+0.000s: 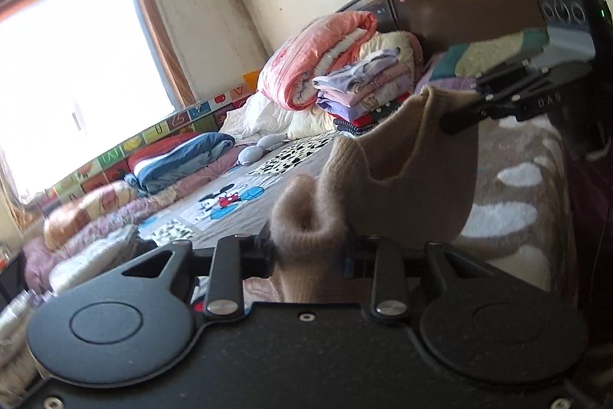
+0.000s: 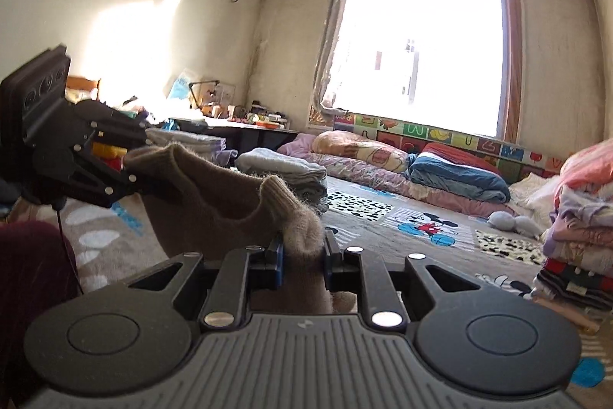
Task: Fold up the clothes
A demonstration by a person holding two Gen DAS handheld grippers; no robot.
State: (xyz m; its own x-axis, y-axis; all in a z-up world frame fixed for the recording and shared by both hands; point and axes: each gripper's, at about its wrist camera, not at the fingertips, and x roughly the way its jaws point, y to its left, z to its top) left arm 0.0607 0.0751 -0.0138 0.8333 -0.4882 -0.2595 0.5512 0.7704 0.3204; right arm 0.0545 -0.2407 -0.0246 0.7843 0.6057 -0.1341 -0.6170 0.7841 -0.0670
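The left tool (image 1: pixel 306 252) and the right tool (image 2: pixel 302 255) each pinch a ribbed, fuzzy edge of one tan knit garment (image 1: pixel 413 179), which hangs stretched between them above the bed (image 1: pixel 245 186) with its cartoon-print cover.
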